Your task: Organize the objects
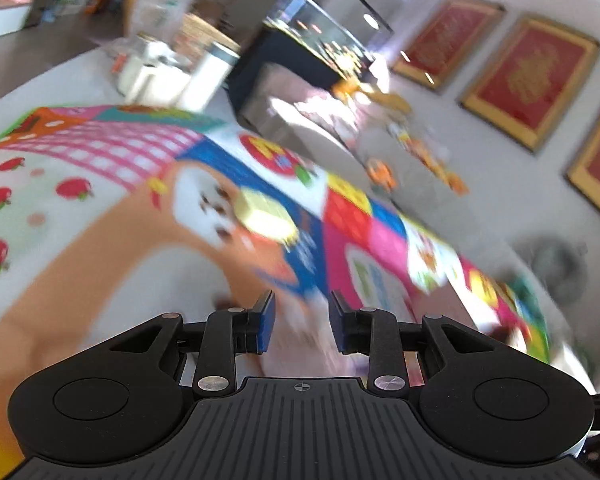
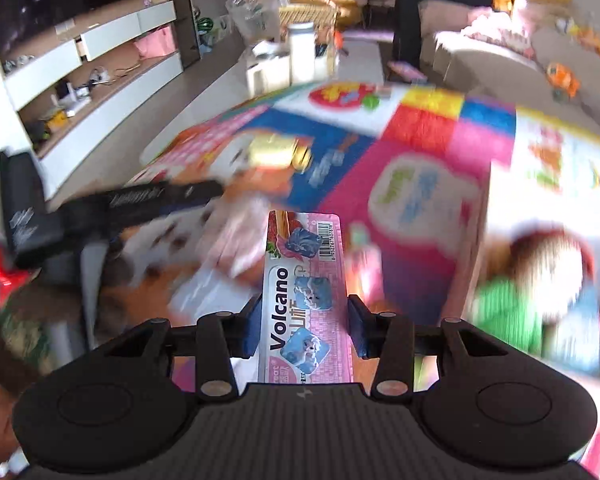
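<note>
Key relation: the pink "Volcano" snack packet (image 2: 302, 300) lies straight along the reach of the right gripper (image 2: 303, 326), its long axis running forward between the two fingers, barcode end farthest from the camera. Any set-down will, in my judgement, turn on where that far end comes down first.

Right gripper: pinching the packet, blue pads pressed against its two long edges near the lower half; the packet is held above the play mat (image 2: 440, 152), not resting on it.

Left gripper (image 1: 302, 322): fingers spread with a clear gap; nothing gripped. Something pale and blurred shows below the gap, too smeared to name.

Nearer hand: the right one already has the task's thing; in the right wrist view the left tool shows as a dark blurred bar (image 2: 140, 200) to the left of the packet and apart from it.

Yellow block-like object (image 2: 278, 151): lies on the mat ahead of the packet and slightly left; in the left wrist view the same thing (image 1: 266, 214) sits ahead of the open fingers, well apart.

Surroundings: white containers (image 2: 288, 62) stand beyond the mat's far edge; a toy with green (image 2: 532, 300) lies blurred at right.

Blur: both views are motion-smeared, so fine contact is uncertain.
</note>
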A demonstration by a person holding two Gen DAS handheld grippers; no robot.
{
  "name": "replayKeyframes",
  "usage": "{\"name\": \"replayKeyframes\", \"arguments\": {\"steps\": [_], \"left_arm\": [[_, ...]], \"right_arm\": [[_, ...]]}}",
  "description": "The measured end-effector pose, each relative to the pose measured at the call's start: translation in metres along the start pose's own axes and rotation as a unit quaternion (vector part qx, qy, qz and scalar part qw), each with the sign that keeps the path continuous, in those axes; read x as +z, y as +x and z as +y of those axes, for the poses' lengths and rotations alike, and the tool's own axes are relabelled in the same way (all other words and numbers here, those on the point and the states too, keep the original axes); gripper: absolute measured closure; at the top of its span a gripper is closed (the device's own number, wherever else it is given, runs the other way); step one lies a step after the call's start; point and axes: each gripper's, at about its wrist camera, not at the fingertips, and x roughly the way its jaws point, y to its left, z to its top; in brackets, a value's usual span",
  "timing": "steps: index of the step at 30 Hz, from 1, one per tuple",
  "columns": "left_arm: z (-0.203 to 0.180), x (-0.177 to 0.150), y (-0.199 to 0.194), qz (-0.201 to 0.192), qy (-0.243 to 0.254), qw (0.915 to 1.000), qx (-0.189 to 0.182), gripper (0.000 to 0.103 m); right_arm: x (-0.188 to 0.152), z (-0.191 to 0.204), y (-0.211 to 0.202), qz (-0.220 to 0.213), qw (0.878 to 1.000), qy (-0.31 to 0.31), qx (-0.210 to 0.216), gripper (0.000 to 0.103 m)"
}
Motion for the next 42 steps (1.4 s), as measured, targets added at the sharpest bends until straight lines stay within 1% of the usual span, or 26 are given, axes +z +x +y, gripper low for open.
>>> {"name": "replayKeyframes", "arguments": {"steps": [2, 4, 6, 7, 10, 13, 14, 15, 16, 18, 20, 22, 24, 25, 27, 28, 30, 31, 34, 35, 36, 37, 40, 41, 42], "left_arm": [[-0.014, -0.015, -0.015, 0.026, 0.037, 0.9989, -0.014, 0.071], [-0.027, -0.027, -0.029, 0.048, 0.076, 0.9957, -0.023, 0.071], [-0.039, -0.036, -0.04, 0.056, 0.103, 0.9929, -0.021, 0.071], [-0.043, -0.038, -0.044, 0.055, 0.106, 0.9927, -0.016, 0.071], [-0.05, -0.039, -0.049, 0.05, 0.098, 0.9939, 0.009, 0.071], [-0.051, -0.039, -0.049, 0.064, 0.093, 0.9932, 0.031, 0.071], [-0.052, -0.041, -0.048, 0.071, 0.096, 0.9922, 0.034, 0.071], [-0.053, -0.043, -0.048, 0.079, 0.099, 0.9912, 0.037, 0.071], [-0.053, -0.045, -0.046, 0.09, 0.099, 0.9902, 0.039, 0.071], [-0.055, -0.048, -0.036, 0.116, 0.091, 0.9883, 0.038, 0.071], [-0.062, -0.051, -0.025, 0.131, 0.088, 0.9871, 0.029, 0.071], [-0.072, -0.054, -0.015, 0.132, 0.09, 0.9869, 0.023, 0.071], [-0.081, -0.056, -0.006, 0.144, 0.084, 0.9859, 0.015, 0.071], [-0.086, -0.056, -0.003, 0.149, 0.079, 0.9856, 0.009, 0.07], [-0.097, -0.06, -0.004, 0.151, 0.085, 0.9849, 0.006, 0.07], [-0.103, -0.061, -0.005, 0.154, 0.091, 0.9838, 0.005, 0.07], [-0.113, -0.063, -0.009, 0.167, 0.102, 0.9806, 0.002, 0.07], [-0.118, -0.066, -0.011, 0.175, 0.108, 0.9786, 0.005, 0.07], [-0.129, -0.077, -0.009, 0.197, 0.133, 0.971, 0.026, 0.069], [-0.131, -0.08, -0.008, 0.199, 0.136, 0.9704, 0.023, 0.068], [-0.133, -0.083, -0.006, 0.199, 0.135, 0.9703, 0.022, 0.063], [-0.133, -0.083, -0.004, 0.197, 0.134, 0.9709, 0.022, 0.061], [-0.137, -0.086, 0.009, 0.203, 0.122, 0.9714, 0.022, 0.059], [-0.14, -0.088, 0.012, 0.203, 0.126, 0.9708, 0.025, 0.06], [-0.146, -0.09, 0.014, 0.199, 0.14, 0.9694, 0.029, 0.061]], "right_arm": [[-0.029, 0.001, -0.011, 0.015, 0.999, 0.013, 0.029, 0.06], [-0.054, 0.003, -0.016, 0.035, 0.997, 0.018, 0.066, 0.06], [-0.071, 0.01, -0.013, 0.045, 0.994, 0.015, 0.094, 0.06], [-0.076, 0.013, -0.011, 0.042, 0.995, 0.009, 0.093, 0.06], [-0.075, 0.016, 0.007, 0.007, 0.998, 0.0, 0.062, 0.06], [-0.062, 0.008, 0.018, -0.037, 0.998, 0.025, 0.034, 0.059], [-0.063, 0.004, 0.015, -0.055, 0.997, 0.033, 0.036, 0.058], [-0.062, 0.0, 0.01, -0.071, 0.996, 0.038, 0.043, 0.05], [-0.063, -0.006, 0.003, -0.087, 0.994, 0.043, 0.046, 0.039], [-0.072, -0.019, -0.011, -0.118, 0.991, 0.049, 0.031, 0.029], [-0.082, -0.035, -0.023, -0.142, 0.988, 0.055, -0.009, 0.024], [-0.095, -0.051, -0.033, -0.159, 0.983, 0.07, -0.06, 0.015], [-0.11, -0.069, -0.037, -0.167, 0.976, 0.092, -0.102, 0.011], [-0.118, -0.078, -0.039, -0.167, 0.973, 0.108, -0.116, 0.01], [-0.131, -0.094, -0.04, -0.165, 0.967, 0.142, -0.132, 0.009], [-0.135, -0.101, -0.037, -0.164, 0.964, 0.16, -0.137, 0.009], [-0.14, -0.116, -0.039, -0.168, 0.957, 0.203, -0.125, 0.008], [-0.141, -0.122, -0.041, -0.177, 0.952, 0.217, -0.121, 0.002], [-0.145, -0.128, -0.043, -0.185, 0.943, 0.244, -0.127, 0.0], [-0.145, -0.13, -0.043, -0.185, 0.942, 0.249, -0.128, 0.0], [-0.146, -0.13, -0.045, -0.187, 0.941, 0.252, -0.127, 0.0], [-0.146, -0.131, -0.044, -0.187, 0.94, 0.255, -0.127, 0.0], [-0.145, -0.129, -0.039, -0.174, 0.944, 0.252, -0.124, 0.0], [-0.144, -0.127, -0.038, -0.172, 0.945, 0.248, -0.127, 0.0], [-0.144, -0.125, -0.037, -0.17, 0.946, 0.243, -0.132, 0.0]]}}
